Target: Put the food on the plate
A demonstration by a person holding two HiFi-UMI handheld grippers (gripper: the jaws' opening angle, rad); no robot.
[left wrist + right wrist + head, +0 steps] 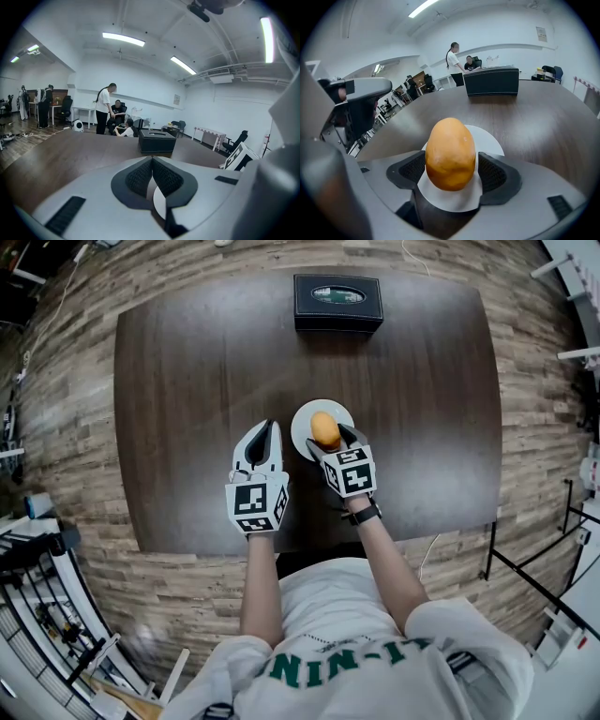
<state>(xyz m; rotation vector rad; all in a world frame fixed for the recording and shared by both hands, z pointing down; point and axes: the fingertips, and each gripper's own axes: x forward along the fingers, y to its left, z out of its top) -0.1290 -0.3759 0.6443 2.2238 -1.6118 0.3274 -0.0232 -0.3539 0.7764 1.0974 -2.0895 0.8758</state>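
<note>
An orange, egg-shaped piece of food [325, 429] [450, 152] stands on end on a small white plate [302, 423] [487, 138] near the middle of the dark wooden table [187, 381]. My right gripper [333, 439] [451, 169] reaches over the plate's near edge with a jaw on each side of the food. A thin gap shows at the right pad, so the jaws stand open around it. My left gripper [265, 429] [151, 161] rests on the table just left of the plate. Its pads meet at the tips with nothing between them.
A black box [337, 302] [157, 140] [491, 80] sits at the table's far edge, straight beyond the plate. The floor around the table is wood plank. People [103, 108] stand and sit far off in the room, with desks and chairs behind them.
</note>
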